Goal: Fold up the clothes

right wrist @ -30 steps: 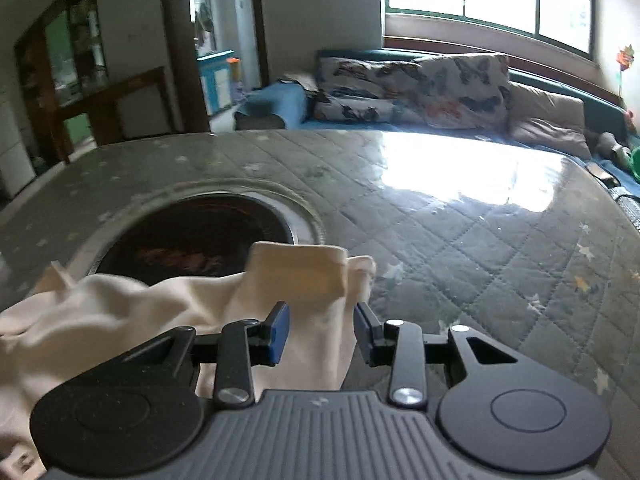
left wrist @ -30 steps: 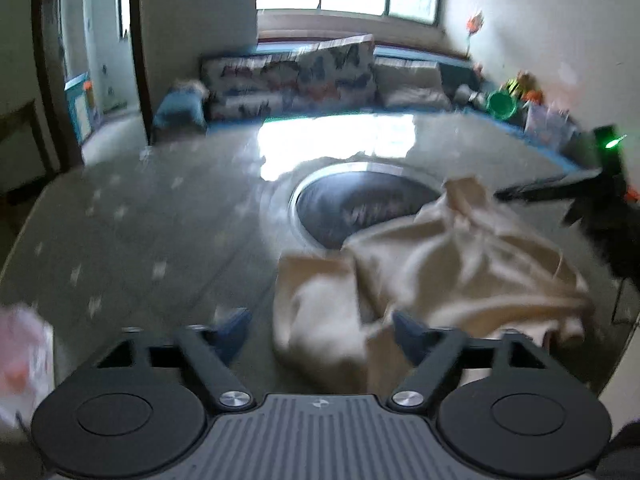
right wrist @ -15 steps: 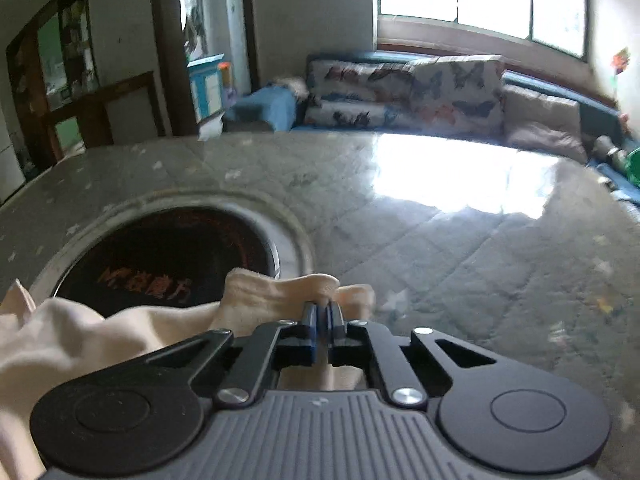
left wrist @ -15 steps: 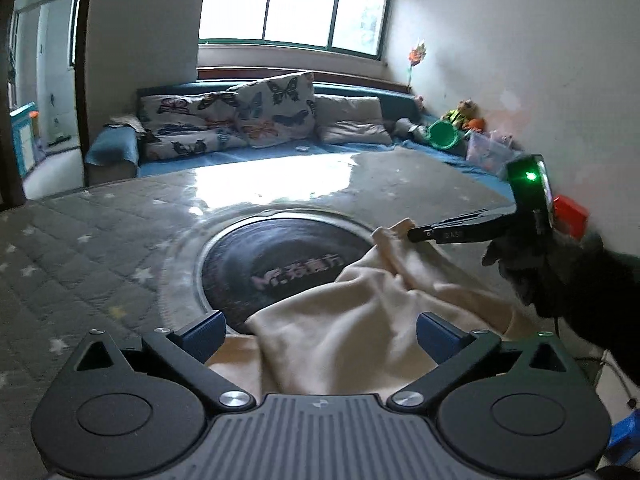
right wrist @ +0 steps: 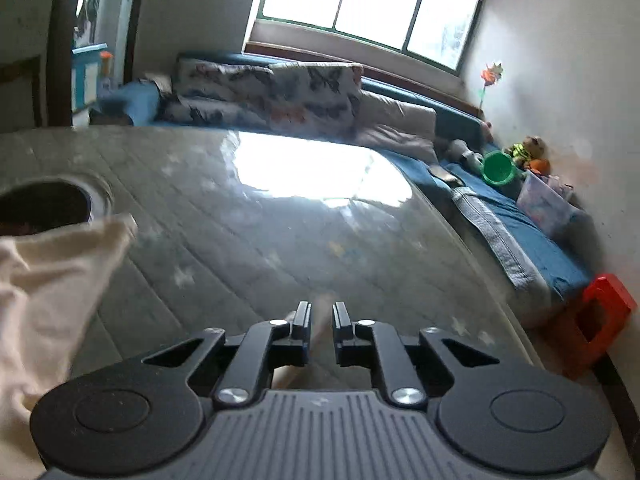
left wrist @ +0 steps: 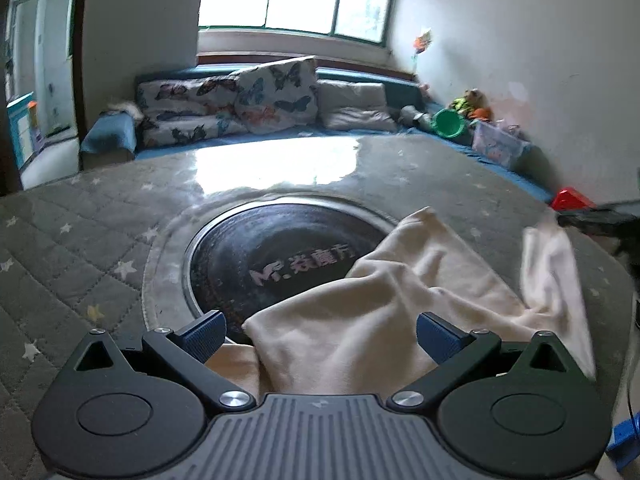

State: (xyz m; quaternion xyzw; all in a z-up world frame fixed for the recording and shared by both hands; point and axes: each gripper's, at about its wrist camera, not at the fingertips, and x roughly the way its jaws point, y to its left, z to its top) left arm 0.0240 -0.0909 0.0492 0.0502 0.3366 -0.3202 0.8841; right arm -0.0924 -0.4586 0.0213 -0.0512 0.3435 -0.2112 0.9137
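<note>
A cream garment lies crumpled on the grey quilted table, partly over a round dark inset. My left gripper hovers open just above the garment's near edge, its blue pads wide apart on either side of the cloth. At the right edge of the left wrist view, my right gripper holds up a stretched corner of the garment. In the right wrist view the right gripper is nearly closed, with a strip of cream cloth pinched between its fingers. The rest of the garment sags at the left.
A blue bench with butterfly cushions runs behind the table. A green bucket, soft toys and a clear box sit at the right wall. A red stool stands by the table's right edge.
My right gripper, shut on the garment's corner, has swung out to the right and away from the round inset, pulling the cloth with it. The left gripper stays open over the garment.
</note>
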